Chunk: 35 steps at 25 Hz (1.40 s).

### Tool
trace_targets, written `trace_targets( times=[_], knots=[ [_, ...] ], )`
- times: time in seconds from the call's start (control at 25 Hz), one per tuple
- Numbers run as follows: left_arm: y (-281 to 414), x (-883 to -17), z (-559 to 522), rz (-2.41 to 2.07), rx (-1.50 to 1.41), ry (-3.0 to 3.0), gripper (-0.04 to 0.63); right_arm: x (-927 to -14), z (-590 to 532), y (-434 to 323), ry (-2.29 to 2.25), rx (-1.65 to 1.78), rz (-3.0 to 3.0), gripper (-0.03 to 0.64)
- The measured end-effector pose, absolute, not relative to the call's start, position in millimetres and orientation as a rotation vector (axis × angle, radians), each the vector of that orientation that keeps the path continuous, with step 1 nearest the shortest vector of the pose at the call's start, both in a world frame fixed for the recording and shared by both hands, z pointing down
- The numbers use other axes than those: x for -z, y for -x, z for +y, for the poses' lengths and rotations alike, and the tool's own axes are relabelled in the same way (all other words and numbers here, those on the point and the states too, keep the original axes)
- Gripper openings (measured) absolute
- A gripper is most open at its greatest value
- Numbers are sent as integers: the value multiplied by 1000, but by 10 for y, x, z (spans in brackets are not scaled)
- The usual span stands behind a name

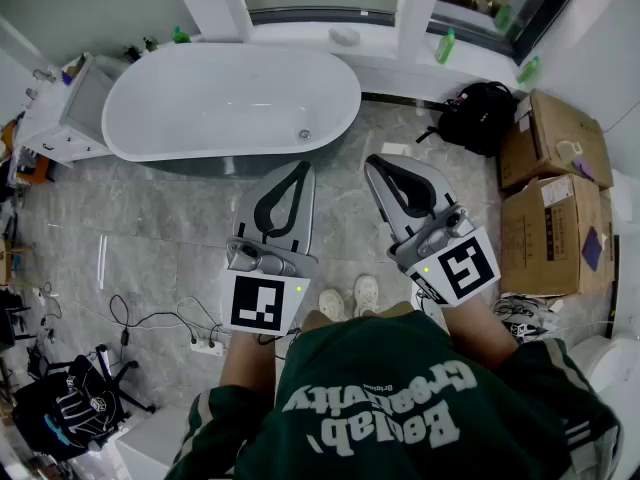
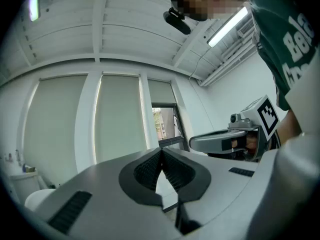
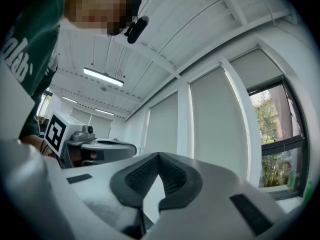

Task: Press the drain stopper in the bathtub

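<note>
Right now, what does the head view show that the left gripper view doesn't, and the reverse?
Only the head view: the inside of the white bathtub with its drain stopper, the grey floor, a black backpack and cardboard boxes.
Only the left gripper view: the ceiling, its strip light and the head camera.
Both: the left gripper and right gripper, jaws closed and empty, and the person's green top.

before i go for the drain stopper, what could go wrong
The drain stopper sits low in the bathtub, well ahead of the shut left gripper and right gripper: leaning over the rim may cost balance. It looks small, so a tip could slip off. Cables and a power strip on the floor: trip hazard.
</note>
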State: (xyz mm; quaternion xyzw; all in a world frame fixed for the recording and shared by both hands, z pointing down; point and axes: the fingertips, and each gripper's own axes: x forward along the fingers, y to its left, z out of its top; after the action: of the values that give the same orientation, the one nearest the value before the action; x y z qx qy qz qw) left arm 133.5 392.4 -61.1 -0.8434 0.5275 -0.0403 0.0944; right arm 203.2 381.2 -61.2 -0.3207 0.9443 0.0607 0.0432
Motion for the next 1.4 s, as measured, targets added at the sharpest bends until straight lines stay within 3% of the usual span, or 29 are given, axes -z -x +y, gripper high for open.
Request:
trace_targets(
  times=[1.4],
  knots=[
    [-1971, 630, 3819, 1587, 90, 2492, 6, 526, 3755, -2589, 792, -62, 2846, 15]
  ],
)
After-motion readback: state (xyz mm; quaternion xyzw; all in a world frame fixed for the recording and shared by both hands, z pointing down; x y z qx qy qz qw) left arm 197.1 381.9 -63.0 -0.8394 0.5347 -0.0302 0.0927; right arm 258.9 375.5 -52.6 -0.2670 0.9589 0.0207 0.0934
